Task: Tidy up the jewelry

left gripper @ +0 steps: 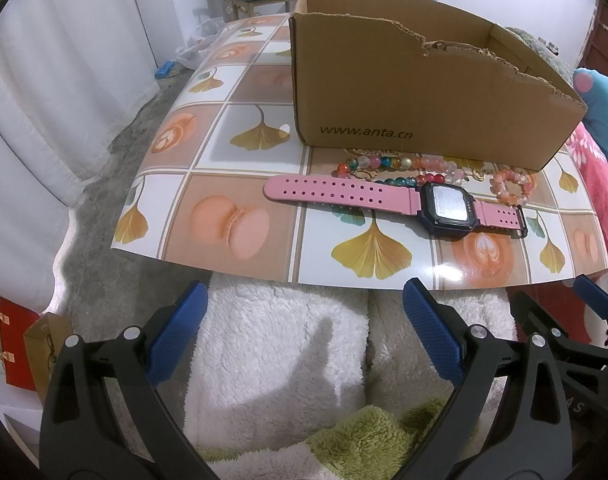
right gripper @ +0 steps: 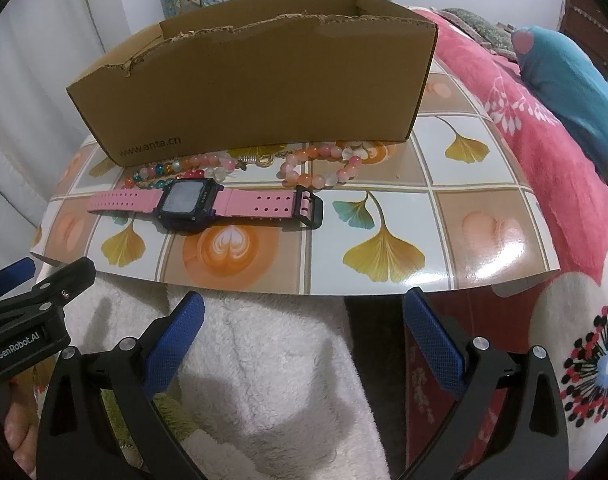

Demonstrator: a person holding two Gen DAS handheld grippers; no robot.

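A pink-strapped digital watch (left gripper: 400, 196) (right gripper: 192, 202) lies flat on the patterned board (left gripper: 240, 152) (right gripper: 464, 176), in front of an open cardboard box (left gripper: 416, 92) (right gripper: 256, 84). Between watch and box lie a multicoloured bead bracelet (left gripper: 384, 164) (right gripper: 172, 172) and a pink-orange bead bracelet (left gripper: 512, 188) (right gripper: 324, 166). My left gripper (left gripper: 304, 332) is open and empty, held short of the board's near edge. My right gripper (right gripper: 304, 336) is open and empty too, beside it; it shows at the left view's right edge (left gripper: 600, 308).
The board rests on fluffy white fabric (left gripper: 280, 344) (right gripper: 272, 360). A pink floral blanket (right gripper: 544, 140) and a teal cushion (right gripper: 568, 80) lie to the right. White curtain (left gripper: 44, 100) and grey floor are to the left.
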